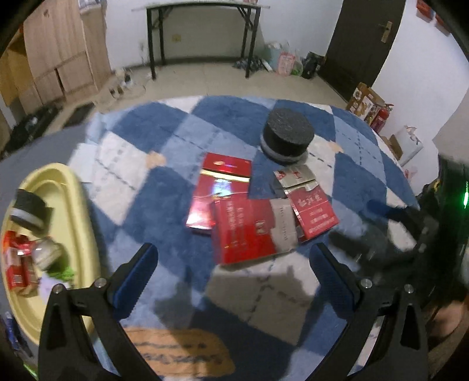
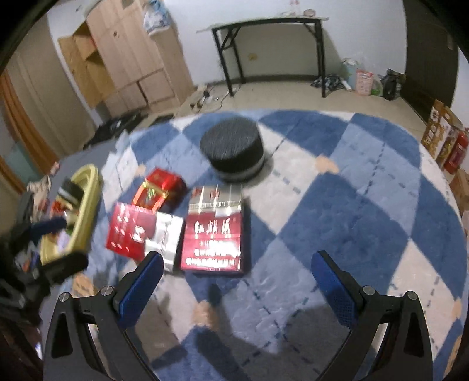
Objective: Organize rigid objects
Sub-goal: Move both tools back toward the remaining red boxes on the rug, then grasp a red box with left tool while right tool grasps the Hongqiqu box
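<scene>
A blue-and-white diamond-patterned rug (image 1: 164, 187) is seen before a black-legged table (image 2: 269, 26). Red cigarette packs (image 1: 246, 225) lie mid-rug, near a black round puck (image 1: 287, 134). Both the left gripper (image 1: 234, 278) and right gripper (image 2: 237, 281) are spread, empty. A yellow tray (image 1: 76, 211) holding items is shown clearly only in the left view.

Both tongs, left (image 1: 234, 263) and right (image 2: 237, 269), gape empty.

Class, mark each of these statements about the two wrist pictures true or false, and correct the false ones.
1. Both grippers, left and right, are open and hold nothing. True.
2. The black round tin stands in the yellow tray. False: it stands on the blue checked rug.
3. Three red packs lie on the rug near the tin. True.
4. The tray is empty. False: it holds a smaller black tin and red packets.
</scene>
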`<action>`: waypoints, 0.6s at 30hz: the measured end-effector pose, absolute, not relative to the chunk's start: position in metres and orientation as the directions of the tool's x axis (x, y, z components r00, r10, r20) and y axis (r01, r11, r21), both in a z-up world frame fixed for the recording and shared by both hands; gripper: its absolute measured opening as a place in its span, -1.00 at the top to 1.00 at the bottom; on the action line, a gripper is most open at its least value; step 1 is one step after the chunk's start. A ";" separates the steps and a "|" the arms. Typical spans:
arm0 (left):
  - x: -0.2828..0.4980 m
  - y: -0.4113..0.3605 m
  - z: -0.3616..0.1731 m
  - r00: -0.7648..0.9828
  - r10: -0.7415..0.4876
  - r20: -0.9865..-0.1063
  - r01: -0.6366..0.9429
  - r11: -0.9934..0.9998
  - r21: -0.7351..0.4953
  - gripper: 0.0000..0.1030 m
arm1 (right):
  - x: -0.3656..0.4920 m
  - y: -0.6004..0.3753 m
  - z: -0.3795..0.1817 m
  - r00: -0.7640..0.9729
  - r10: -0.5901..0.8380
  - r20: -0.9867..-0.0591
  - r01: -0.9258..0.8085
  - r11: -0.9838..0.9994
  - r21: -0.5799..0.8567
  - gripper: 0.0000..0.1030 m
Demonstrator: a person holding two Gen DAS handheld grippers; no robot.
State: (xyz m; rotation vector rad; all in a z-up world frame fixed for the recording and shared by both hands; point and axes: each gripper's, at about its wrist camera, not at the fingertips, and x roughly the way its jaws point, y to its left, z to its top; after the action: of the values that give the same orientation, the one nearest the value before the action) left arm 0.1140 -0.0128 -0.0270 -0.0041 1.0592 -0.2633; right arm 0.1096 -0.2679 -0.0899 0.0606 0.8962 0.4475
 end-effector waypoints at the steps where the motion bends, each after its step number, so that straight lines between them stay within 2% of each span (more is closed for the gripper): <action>1: 0.117 -0.015 -0.030 0.454 -0.217 -0.864 0.213 0.968 -0.131 -1.00 | 0.111 -0.265 -0.094 0.532 0.398 -0.748 -0.366 0.904 0.221 -0.99; 6: 0.122 -0.008 -0.043 0.432 -0.215 -0.876 0.210 0.969 -0.134 -1.00 | 0.122 -0.254 -0.104 0.544 0.373 -0.752 -0.394 0.905 0.164 -0.99; 10: 0.119 -0.009 -0.051 0.408 -0.217 -0.887 0.228 0.965 -0.131 -1.00 | 0.133 -0.247 -0.117 0.527 0.390 -0.755 -0.402 0.897 0.182 -0.99; 18: 0.132 -0.017 -0.067 0.358 -0.296 -0.886 0.218 0.949 -0.229 -1.00 | 0.137 -0.240 -0.130 0.513 0.403 -0.758 -0.417 0.889 0.191 -0.99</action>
State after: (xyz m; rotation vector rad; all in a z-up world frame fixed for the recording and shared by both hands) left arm 0.1319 -0.0173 -0.0675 -0.0760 1.1587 -0.3321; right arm 0.1365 -0.2399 -0.1298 -0.0160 0.9068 0.4931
